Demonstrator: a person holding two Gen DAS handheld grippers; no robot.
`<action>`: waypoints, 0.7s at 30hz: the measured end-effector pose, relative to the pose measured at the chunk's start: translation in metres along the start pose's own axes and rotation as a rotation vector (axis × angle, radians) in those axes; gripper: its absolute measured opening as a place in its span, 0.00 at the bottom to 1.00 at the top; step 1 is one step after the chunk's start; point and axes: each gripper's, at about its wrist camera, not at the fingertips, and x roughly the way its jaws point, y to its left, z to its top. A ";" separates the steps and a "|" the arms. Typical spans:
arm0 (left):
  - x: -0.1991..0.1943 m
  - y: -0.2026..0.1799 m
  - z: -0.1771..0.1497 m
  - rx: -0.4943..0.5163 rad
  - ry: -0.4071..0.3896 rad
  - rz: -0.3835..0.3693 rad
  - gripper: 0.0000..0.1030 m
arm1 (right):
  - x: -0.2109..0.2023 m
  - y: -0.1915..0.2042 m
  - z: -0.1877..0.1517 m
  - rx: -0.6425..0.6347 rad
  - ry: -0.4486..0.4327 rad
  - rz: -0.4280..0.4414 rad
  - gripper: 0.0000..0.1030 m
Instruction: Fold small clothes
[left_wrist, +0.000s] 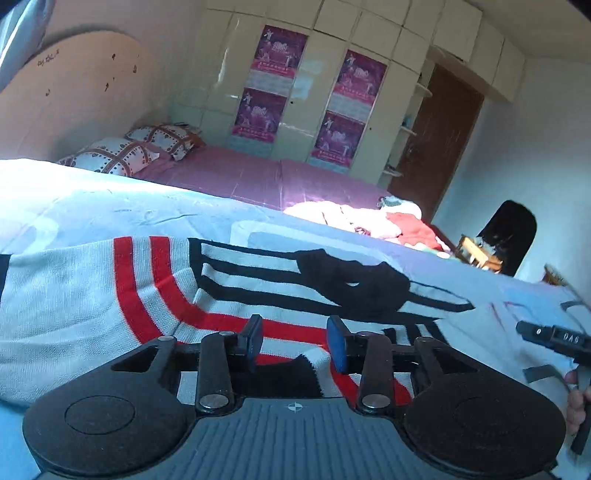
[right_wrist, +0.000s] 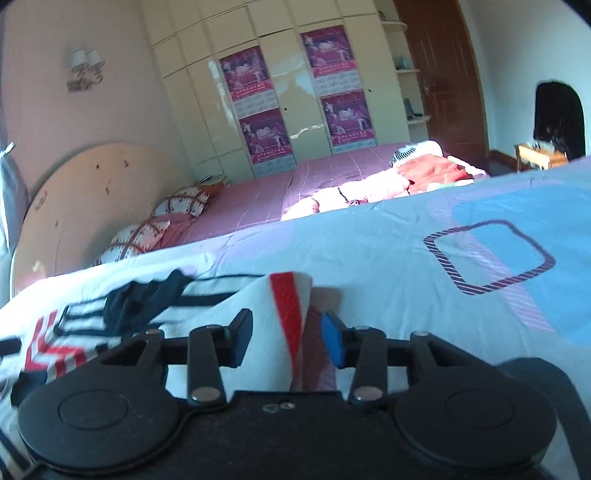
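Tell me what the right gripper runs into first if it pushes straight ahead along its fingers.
Probably the raised flap of the striped knit garment, which stands between the open fingers of the right gripper without being pinched. Beyond it lies the patterned bedsheet; depth is hard to judge here.

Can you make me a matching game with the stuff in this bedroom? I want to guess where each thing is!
Things:
1. striped sweater
2. patterned pillows
3. purple posters
4. red cloth

Places:
A. on the wardrobe doors
B. by the headboard of the pink bed
C. spread on the blue sheet, nearest the cameras
D. in the pile at the pink bed's far end

Pairs: 1-C, 2-B, 3-A, 4-D
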 end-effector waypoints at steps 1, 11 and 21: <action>0.007 0.001 -0.001 -0.017 0.005 -0.002 0.37 | 0.010 -0.008 0.003 0.037 0.013 0.009 0.41; 0.027 0.012 -0.029 -0.039 0.036 0.116 0.37 | 0.052 -0.034 0.009 0.131 0.116 0.147 0.15; 0.010 0.006 -0.020 -0.011 0.000 0.139 0.37 | 0.042 0.001 0.015 -0.099 0.046 -0.058 0.18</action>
